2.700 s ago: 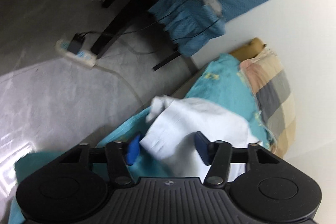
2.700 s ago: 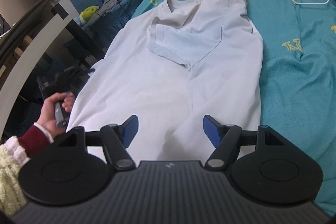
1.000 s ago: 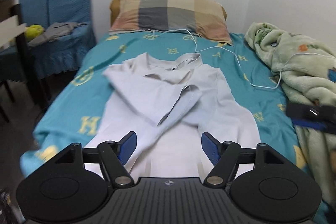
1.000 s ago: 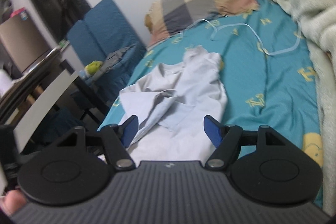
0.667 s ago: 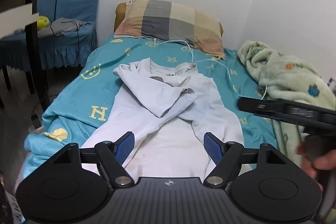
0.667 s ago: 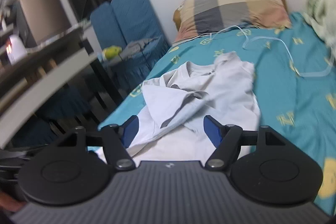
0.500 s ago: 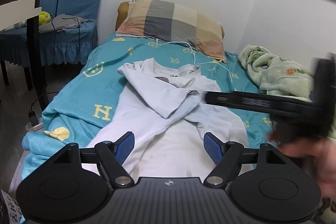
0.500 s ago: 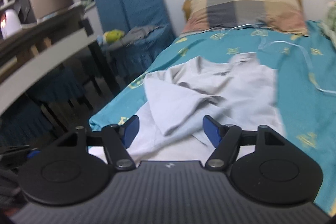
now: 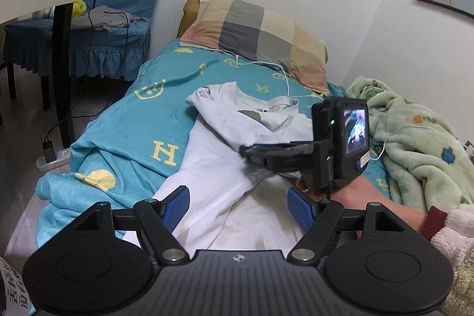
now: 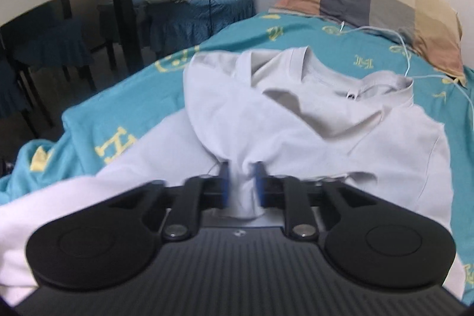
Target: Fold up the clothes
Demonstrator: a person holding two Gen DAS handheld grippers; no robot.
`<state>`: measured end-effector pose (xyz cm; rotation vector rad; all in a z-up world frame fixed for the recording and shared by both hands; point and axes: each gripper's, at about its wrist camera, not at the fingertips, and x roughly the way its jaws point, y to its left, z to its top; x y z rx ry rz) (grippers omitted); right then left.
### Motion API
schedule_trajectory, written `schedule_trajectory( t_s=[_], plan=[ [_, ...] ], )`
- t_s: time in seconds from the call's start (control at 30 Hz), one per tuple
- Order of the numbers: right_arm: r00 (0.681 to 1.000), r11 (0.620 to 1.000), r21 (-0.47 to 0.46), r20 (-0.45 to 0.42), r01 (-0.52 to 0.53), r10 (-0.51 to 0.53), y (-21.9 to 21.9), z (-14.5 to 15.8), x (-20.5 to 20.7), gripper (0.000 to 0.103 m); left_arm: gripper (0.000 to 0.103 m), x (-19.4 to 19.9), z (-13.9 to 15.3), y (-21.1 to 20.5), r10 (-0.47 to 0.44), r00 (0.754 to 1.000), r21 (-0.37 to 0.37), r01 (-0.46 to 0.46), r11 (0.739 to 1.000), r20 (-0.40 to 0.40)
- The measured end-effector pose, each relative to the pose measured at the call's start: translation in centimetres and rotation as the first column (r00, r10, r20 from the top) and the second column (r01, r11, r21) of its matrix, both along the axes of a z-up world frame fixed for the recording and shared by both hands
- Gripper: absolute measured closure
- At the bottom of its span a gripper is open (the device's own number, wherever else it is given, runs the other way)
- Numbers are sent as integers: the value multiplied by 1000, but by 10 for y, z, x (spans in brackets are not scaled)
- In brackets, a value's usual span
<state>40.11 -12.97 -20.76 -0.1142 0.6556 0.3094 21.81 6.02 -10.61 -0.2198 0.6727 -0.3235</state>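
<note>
A pale grey T-shirt [image 9: 216, 162] lies on the teal bedsheet [image 9: 133, 120], collar toward the pillow, with one sleeve folded across the chest. My left gripper [image 9: 238, 203] hovers open above the shirt's lower half, nothing between its blue pads. My right gripper [image 10: 241, 185] is at the folded sleeve's tip, its jaws closing, and the pads pinch a bunched fold of the shirt [image 10: 340, 138]. In the left wrist view the right gripper [image 9: 248, 153] reaches in from the right over the chest, held by a hand [image 9: 355, 191] in a red-cuffed sleeve.
A checked pillow [image 9: 254, 34] and a white cable [image 9: 284, 76] lie at the head of the bed. A green fleece blanket [image 9: 414, 144] is heaped on the right. Left of the bed stand a blue-covered chair [image 9: 97, 28] and a table leg [image 9: 60, 73], with a power strip [image 9: 50, 159] on the floor.
The right gripper swung left over the shirt, dropped to the folded sleeve and closed on it. The left gripper drew back a little and stayed open.
</note>
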Motion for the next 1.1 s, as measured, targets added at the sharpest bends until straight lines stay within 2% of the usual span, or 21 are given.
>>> schedule_trajectory(
  t_s=[0.03,0.2,0.33,0.43,0.63,0.73,0.83,0.97,1.1],
  plan=[
    [1000,1000,11,19,17,-17,-3,6,2,97,28,0,1,0,0,1000,-5,0,1000,0],
    [986,986,101,86,133,-142,-30,39,35,98,28,-4,3,-2,-6,1000,-5,6,1000,6],
    [966,961,149,84,232,-246,-55,51,78,98,28,-3,0,-5,-10,1000,-3,10,1000,1],
    [948,936,185,48,300,-313,-74,45,109,98,28,2,-6,-7,-16,1000,6,16,1000,-15],
    [919,906,152,-48,394,-392,-103,-1,140,98,28,12,-23,-12,-26,998,27,28,999,-52],
    [911,890,195,-103,411,-398,-116,-23,138,99,28,18,-32,-13,-28,997,36,31,999,-72],
    [917,882,253,-93,398,-387,-122,-22,125,97,28,22,-38,-14,-29,996,47,33,998,-84],
    [929,874,318,-71,367,-364,-125,7,90,97,28,23,-38,-12,-26,997,57,31,998,-77],
    [950,892,334,-35,304,-311,-118,48,30,97,28,19,-31,-11,-26,998,57,29,998,-55]
  ],
)
